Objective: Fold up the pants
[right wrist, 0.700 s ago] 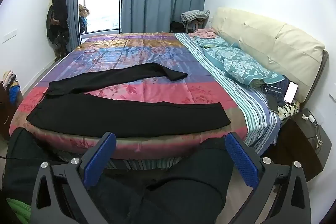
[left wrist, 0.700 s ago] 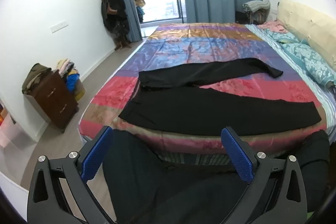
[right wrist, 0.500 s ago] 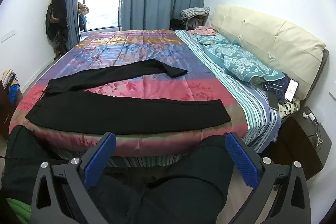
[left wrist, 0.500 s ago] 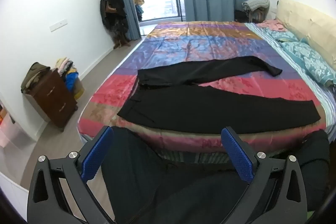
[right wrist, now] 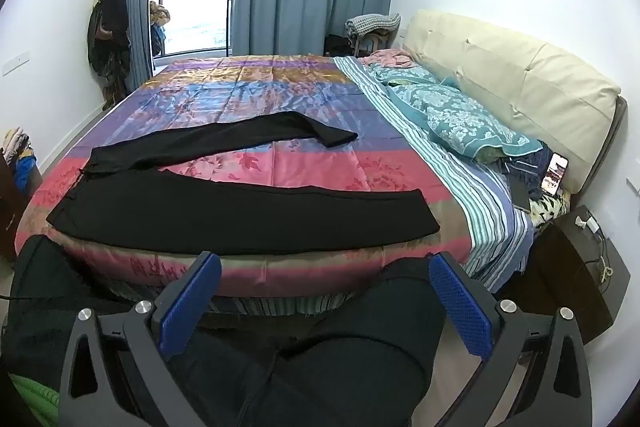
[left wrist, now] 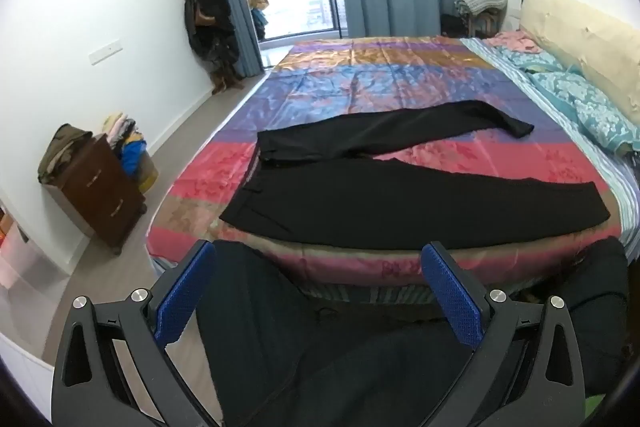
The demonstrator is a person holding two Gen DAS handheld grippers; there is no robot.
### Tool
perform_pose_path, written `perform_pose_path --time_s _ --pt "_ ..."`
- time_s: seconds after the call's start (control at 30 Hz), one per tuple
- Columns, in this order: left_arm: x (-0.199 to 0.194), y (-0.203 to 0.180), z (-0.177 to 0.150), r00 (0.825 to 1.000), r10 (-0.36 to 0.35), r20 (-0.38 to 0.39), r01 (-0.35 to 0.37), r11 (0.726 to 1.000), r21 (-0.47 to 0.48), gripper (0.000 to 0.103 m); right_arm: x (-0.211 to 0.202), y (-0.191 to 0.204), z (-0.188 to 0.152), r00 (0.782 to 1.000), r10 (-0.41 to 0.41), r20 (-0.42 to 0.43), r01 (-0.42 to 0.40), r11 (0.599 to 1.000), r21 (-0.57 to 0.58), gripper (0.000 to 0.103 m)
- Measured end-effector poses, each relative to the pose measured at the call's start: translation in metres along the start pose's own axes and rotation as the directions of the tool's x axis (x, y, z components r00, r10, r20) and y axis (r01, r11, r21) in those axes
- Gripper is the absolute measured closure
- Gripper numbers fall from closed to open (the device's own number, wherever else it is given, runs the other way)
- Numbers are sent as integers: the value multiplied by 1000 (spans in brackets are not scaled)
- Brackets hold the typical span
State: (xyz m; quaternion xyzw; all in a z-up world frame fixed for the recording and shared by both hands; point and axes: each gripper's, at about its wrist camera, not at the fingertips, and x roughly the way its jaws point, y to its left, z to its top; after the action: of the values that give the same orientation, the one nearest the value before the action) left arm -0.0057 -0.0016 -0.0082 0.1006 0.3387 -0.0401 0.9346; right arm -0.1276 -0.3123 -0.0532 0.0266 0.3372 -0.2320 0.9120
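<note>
Black pants (left wrist: 400,199) lie spread flat on the striped satin bedspread (left wrist: 380,79), waist at the left, the two legs splayed apart toward the right. They also show in the right wrist view (right wrist: 240,215). My left gripper (left wrist: 318,291) is open and empty, held back from the bed's near edge above a person's dark-clad legs. My right gripper (right wrist: 324,295) is open and empty too, also short of the bed edge.
A brown drawer cabinet (left wrist: 100,191) with piled clothes stands left of the bed. Teal pillows (right wrist: 460,115) and a cream headboard (right wrist: 520,75) lie at the right. A dark nightstand (right wrist: 576,267) and a phone (right wrist: 554,173) are at the far right.
Both views have shifted slightly, so the bed and pants sit a little differently in frame. The pants have not moved and both grippers stay open.
</note>
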Motion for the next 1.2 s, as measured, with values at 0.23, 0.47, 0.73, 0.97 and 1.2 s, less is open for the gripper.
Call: perform_pose_path --time_s 0.23,0.47,0.73,0.97,1.2 --pt "4 -3 0 1000 -3 -7 4 1000 8 1 7 -1 -2 1000 -1 -12 1 1000 6 0" --pt "4 -3 0 1000 -2 -5 2 1000 9 1 9 0 -3 1000 0 -12 1 1000 3 0" --pt "5 -4 -1 1000 0 -15 0 1000 12 1 14 2 -7 1000 3 -19 -2 1000 4 0" --pt "7 -3 0 1000 3 -26 -3 1000 15 1 14 4 -9 1000 4 -20 -4 1000 2 0" --pt "8 -3 0 1000 2 -21 -2 1000 15 1 14 4 -8 1000 3 -20 -3 1000 3 0"
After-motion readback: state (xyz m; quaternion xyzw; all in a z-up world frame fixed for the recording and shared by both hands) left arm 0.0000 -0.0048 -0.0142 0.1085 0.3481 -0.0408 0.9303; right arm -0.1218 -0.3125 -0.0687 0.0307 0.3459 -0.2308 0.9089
